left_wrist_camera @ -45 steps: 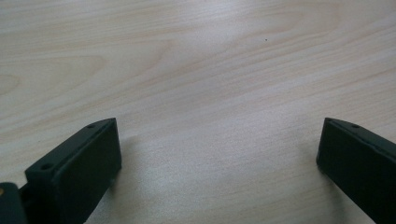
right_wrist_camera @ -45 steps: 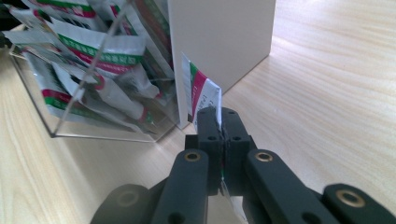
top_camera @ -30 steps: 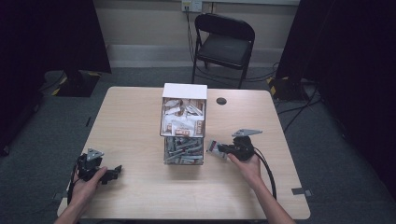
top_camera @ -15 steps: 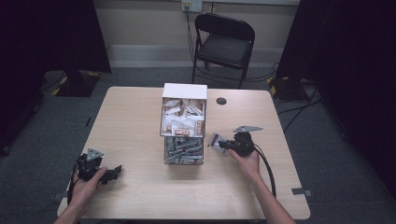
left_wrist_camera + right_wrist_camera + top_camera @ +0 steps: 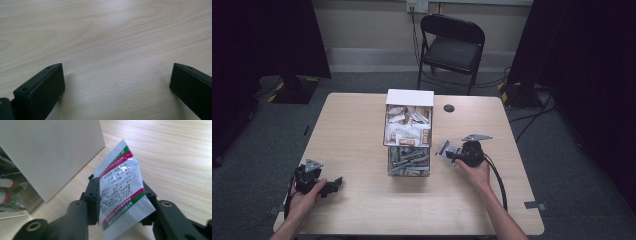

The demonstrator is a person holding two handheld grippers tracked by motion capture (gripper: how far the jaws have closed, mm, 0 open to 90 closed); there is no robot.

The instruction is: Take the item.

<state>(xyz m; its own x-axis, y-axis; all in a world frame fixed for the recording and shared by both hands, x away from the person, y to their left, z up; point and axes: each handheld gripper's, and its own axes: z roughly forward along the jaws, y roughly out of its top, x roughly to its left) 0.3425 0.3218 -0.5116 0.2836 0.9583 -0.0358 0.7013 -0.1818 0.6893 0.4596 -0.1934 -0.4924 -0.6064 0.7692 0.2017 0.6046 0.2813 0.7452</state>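
Wood-grain table (image 5: 357, 130): bare surface along L side and front edge. White box (image 5: 409, 120) of sachets sits at centre, stacked on clear bin (image 5: 408, 161). R gripper (image 5: 448, 154) sits just R of bin, off its side wall; jaws clamped on printed sachet (image 5: 122, 192), which is tilted above tabletop. L gripper (image 5: 334, 184) rests near front-L edge, well apart from bin, jaws spread wide, nothing between. Folding chair (image 5: 452, 47) stands beyond far edge.

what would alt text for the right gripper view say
The right gripper clamps a small white packet with pink and green stripes and printed text between its black jaws, above a light wooden table. A white box stands just to the left.
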